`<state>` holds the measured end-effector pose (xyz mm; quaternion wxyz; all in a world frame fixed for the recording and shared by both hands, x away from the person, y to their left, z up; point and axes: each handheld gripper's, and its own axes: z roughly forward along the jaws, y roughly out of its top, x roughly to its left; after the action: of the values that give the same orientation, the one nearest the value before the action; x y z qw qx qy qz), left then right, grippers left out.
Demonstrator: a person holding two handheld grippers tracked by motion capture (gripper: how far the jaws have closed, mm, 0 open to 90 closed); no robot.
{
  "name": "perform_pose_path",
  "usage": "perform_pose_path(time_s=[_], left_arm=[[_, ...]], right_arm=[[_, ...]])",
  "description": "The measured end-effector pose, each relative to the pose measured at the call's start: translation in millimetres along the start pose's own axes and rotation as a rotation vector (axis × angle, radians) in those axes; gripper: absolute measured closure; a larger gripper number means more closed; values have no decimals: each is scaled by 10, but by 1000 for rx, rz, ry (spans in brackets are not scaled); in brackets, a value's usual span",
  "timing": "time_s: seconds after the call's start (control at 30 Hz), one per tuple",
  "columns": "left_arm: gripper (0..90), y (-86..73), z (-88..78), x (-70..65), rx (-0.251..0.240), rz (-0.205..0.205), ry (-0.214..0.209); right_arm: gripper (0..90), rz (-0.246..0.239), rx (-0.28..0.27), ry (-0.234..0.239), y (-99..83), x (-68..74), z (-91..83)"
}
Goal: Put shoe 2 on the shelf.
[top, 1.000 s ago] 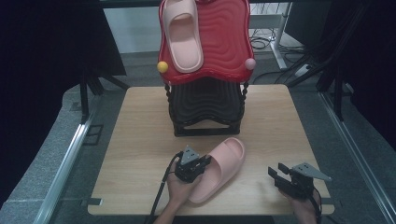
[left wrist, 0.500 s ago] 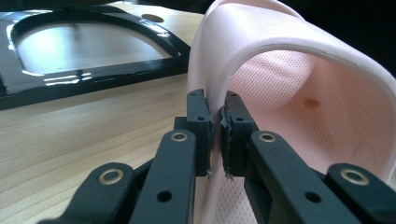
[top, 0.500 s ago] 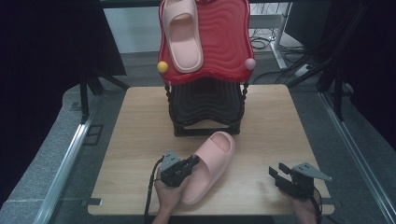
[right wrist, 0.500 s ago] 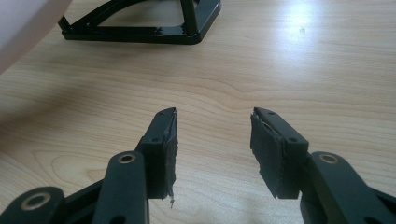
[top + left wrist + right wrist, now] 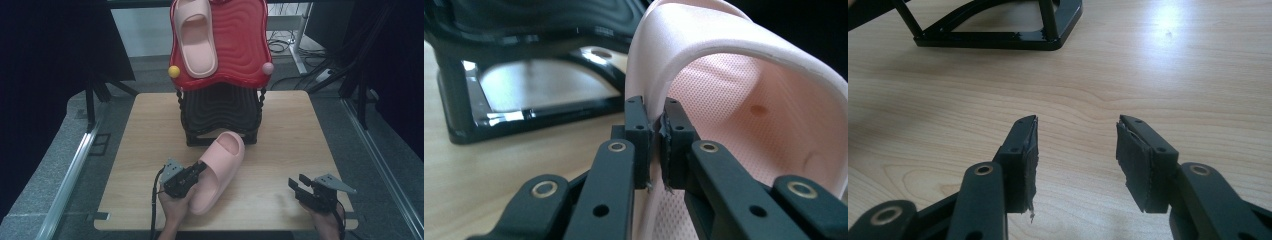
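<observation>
One hand-held gripper (image 5: 655, 145) clamps pink slipper's (image 5: 744, 100) strap.

Left claw (image 5: 196, 172), clamped on pink slipper (image 5: 220, 170), carried it toward black rack (image 5: 220, 112); toe seemingly nearer rack.

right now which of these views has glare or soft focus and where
High view: evenly lit, dark surroundings, sharp on the pink slipper and table. Left gripper view: the black rack behind is soft with bright reflections on its glossy frame; the slipper strap in the left gripper is crisper. Right gripper view: a glare patch whitens the tabletop top right, past the open right gripper.
</observation>
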<state>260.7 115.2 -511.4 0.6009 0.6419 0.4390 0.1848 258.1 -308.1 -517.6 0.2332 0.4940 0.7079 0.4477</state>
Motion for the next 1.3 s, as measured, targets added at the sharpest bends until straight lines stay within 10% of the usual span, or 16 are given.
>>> perform_pose_path(time_s=[1.3], left_arm=[[843,984,-48,-252,-201,61,-49]], right_arm=[[489,34,78,-7,-117,-116,164]])
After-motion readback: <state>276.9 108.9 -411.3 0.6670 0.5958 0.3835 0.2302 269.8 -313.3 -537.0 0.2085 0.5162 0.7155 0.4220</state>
